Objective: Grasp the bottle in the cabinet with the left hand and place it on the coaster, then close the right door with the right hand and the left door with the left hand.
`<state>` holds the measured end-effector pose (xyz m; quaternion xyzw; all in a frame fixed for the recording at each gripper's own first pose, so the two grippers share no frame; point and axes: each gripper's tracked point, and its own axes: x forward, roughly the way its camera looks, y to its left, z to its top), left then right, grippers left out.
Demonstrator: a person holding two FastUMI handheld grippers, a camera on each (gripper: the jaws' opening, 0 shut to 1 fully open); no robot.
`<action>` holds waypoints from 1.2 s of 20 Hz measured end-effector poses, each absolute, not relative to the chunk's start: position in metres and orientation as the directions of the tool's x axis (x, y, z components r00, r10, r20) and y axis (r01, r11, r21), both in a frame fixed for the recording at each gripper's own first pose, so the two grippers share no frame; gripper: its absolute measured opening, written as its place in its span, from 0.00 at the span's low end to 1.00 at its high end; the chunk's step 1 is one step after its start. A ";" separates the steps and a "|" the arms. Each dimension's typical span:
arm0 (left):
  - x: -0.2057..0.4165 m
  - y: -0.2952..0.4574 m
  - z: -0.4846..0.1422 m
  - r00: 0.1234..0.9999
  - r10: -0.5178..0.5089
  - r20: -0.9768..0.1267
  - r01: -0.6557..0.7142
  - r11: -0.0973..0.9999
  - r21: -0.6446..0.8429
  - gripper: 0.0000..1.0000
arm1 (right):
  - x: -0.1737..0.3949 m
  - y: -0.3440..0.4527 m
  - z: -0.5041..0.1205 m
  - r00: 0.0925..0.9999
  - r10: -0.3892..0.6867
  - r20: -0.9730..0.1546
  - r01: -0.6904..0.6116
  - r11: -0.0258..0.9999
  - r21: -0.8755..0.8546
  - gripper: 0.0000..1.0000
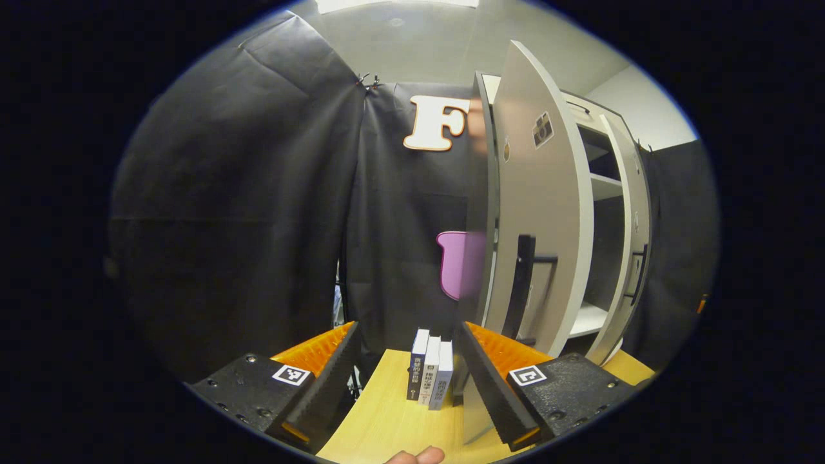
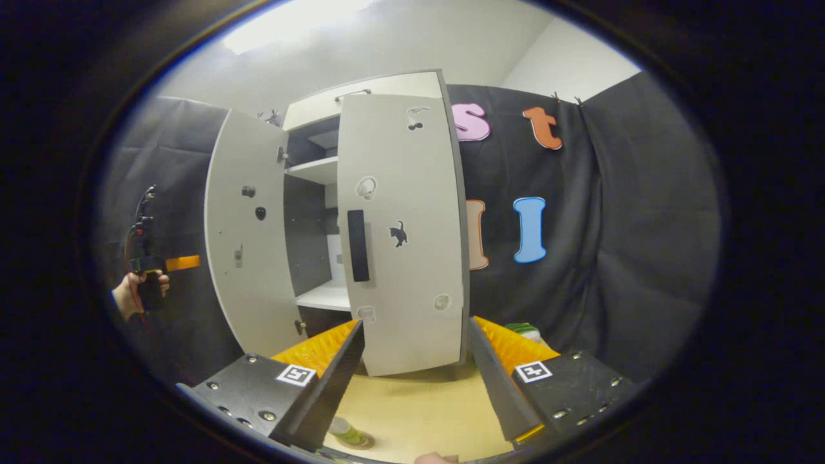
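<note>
At twelve o'clock of the right gripper [image 2: 416,377], fingers spread and empty, right door [image 2: 403,232] awaits a square push.

Left tongs [image 1: 406,351] and right tongs [image 2: 416,348]: black screwed bodies with square black-and-white markers

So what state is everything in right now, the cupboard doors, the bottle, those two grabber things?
Left door: wide open.
Right door: partly swung in, not yet shut.
Bottle: upright on the table, out of the cabinet; the coaster under it is hard to make out.
Books: standing upright together on the table.
Left gripper: open, holding nothing.
Right gripper: open, holding nothing, in front of the right door.
</note>
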<state>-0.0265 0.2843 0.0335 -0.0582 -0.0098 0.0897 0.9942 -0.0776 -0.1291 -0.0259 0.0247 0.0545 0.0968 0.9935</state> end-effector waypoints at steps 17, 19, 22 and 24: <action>0.005 0.264 0.053 0.984 0.173 0.029 -0.173 0.985 -0.021 0.93 | -0.114 -0.149 -0.025 0.977 0.158 -0.145 -0.139 0.982 0.130 0.97; 0.005 0.260 0.053 0.985 0.168 0.029 -0.168 0.986 -0.016 0.92 | -0.116 -0.147 -0.024 0.973 0.185 -0.138 -0.159 0.971 0.178 0.97; 0.006 0.258 0.052 0.987 0.158 0.020 -0.157 0.986 -0.054 0.87 | -0.114 -0.149 -0.019 0.977 0.187 -0.107 -0.167 0.971 0.171 0.96; 0.006 0.258 0.052 0.988 0.157 0.017 -0.155 0.986 -0.058 0.87 | -0.115 -0.146 -0.016 0.975 0.203 -0.088 -0.190 0.972 0.136 0.96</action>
